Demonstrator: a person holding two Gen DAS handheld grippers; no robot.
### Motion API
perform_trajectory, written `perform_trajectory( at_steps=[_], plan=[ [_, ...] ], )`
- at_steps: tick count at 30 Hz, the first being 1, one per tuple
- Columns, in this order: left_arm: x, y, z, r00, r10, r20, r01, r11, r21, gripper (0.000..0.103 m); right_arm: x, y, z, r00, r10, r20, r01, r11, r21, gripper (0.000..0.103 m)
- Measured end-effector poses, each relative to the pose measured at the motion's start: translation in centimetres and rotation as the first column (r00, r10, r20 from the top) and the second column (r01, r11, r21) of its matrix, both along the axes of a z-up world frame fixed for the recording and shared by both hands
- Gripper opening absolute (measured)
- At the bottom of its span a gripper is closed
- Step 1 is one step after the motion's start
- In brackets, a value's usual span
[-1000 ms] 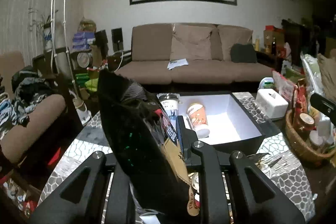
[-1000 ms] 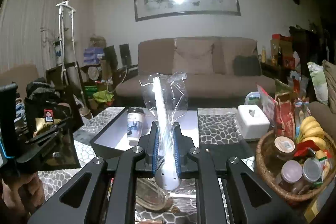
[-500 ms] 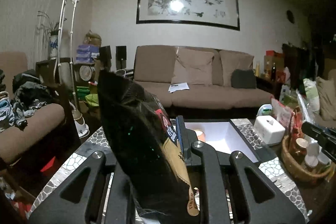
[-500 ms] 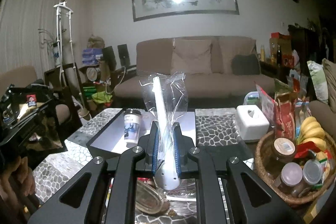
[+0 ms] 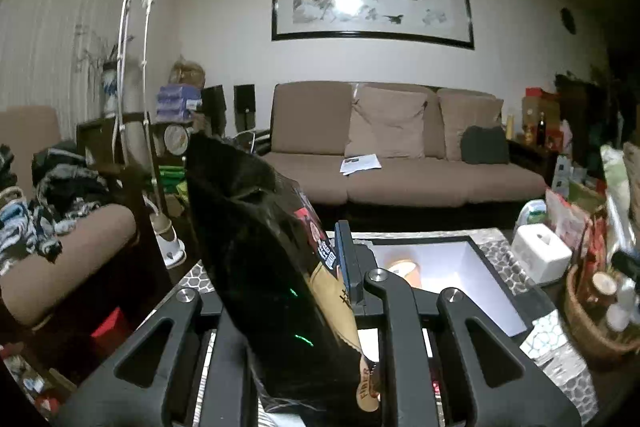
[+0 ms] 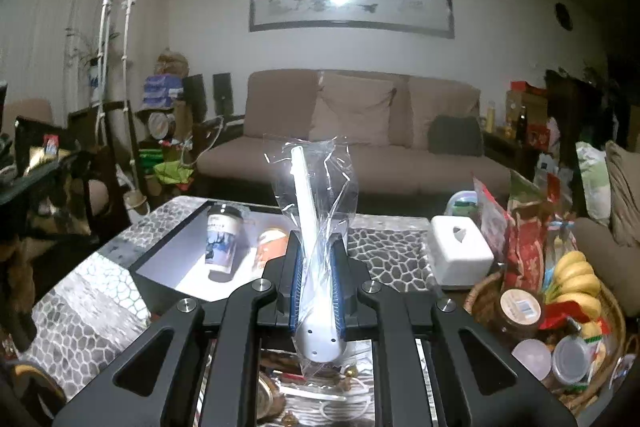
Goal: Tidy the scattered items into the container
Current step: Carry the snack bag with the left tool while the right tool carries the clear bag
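Note:
My left gripper (image 5: 304,259) is shut on a black snack bag (image 5: 264,259), held upright above the table and hiding much of the view. My right gripper (image 6: 316,267) is shut on a white plastic item in a clear wrapper (image 6: 310,227), also raised. The container is a black box with a white inside (image 5: 476,275); it also shows in the right wrist view (image 6: 176,259). In it are a blue-and-white cup (image 6: 222,241) and an orange cup (image 6: 272,241), the orange one lying down. Both grippers are in front of the box, above the table.
A white tissue box (image 6: 460,255) stands right of the container. A wicker basket (image 6: 488,291) with bananas, jars and packets fills the right. Small loose items (image 6: 288,387) lie on the stone-patterned table (image 6: 92,303) below my right gripper. A sofa is behind.
Both grippers have risen and tilted up with their loads, so the box sits lower in view. In the right wrist view the left gripper with the bag has slid out to the far left.

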State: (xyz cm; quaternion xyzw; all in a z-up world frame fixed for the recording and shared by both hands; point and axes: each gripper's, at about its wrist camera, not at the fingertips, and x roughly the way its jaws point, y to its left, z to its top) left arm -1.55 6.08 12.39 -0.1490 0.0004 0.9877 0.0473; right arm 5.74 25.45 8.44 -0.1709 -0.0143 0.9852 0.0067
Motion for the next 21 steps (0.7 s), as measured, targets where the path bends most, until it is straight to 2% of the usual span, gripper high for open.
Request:
perform_trajectory(
  at_steps=[3,8,13,16,21],
  plan=[
    [-0.5,-0.1,1.2,1.000,-0.005,-0.022,0.005,1.000,-0.003,0.014,-0.6,0.0,0.7,0.999,0.031,0.014,-0.031,0.999,-0.020,0.012],
    [-0.8,0.7,3.7,0.998,-0.031,-0.061,0.030,0.999,-0.014,0.014,-0.7,-0.7,3.3,0.997,0.072,-0.023,-0.073,0.997,-0.024,0.012],
    [-0.4,1.4,5.6,0.997,-0.053,-0.064,0.051,0.998,-0.040,0.014,-1.4,-1.6,6.1,0.994,0.102,-0.049,-0.101,0.995,0.013,0.012],
    [-0.7,1.6,6.4,0.998,-0.059,-0.034,0.057,0.997,-0.056,0.014,-1.7,-2.2,7.3,0.992,0.116,-0.050,-0.114,0.993,0.044,0.012],
    [-0.9,2.3,8.4,0.998,-0.062,-0.017,0.061,0.995,-0.077,0.014,-2.3,-2.3,9.3,0.990,0.130,-0.049,-0.129,0.991,0.035,0.012]
  ],
)
